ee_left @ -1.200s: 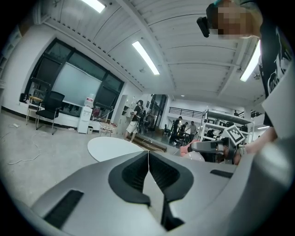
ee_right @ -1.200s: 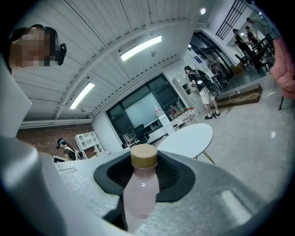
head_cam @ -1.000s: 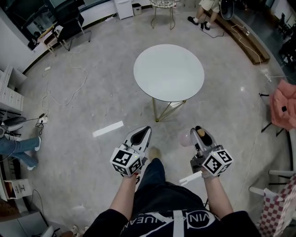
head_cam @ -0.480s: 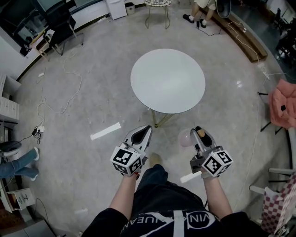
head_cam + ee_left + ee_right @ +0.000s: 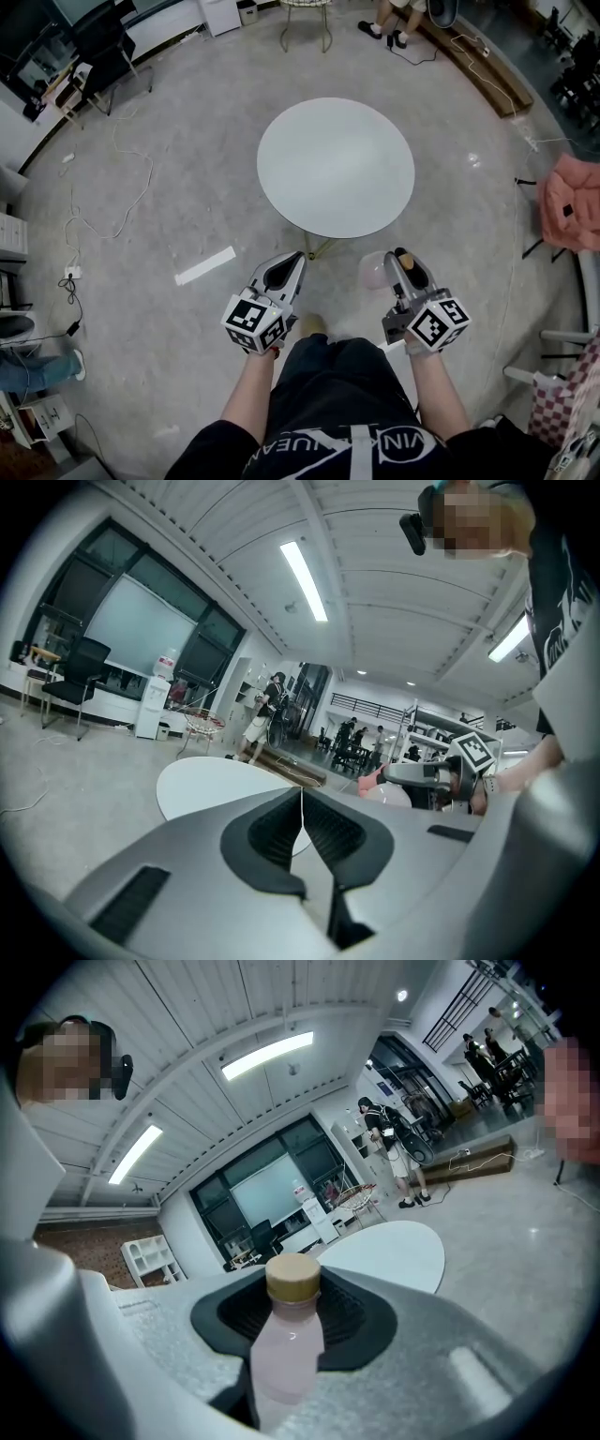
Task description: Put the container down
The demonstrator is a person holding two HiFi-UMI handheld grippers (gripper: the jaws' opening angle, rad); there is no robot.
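Right gripper [image 5: 400,257] clamped on pink container [image 5: 286,1354], left gripper [image 5: 297,259] closed, round white table [image 5: 336,169], grey floor [image 5: 187,197]

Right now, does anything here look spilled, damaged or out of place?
Nothing stands out. The pink bottle is held in the right gripper, cap on, with no spill in sight. The round table ahead stands upright. The left gripper is shut and empty.
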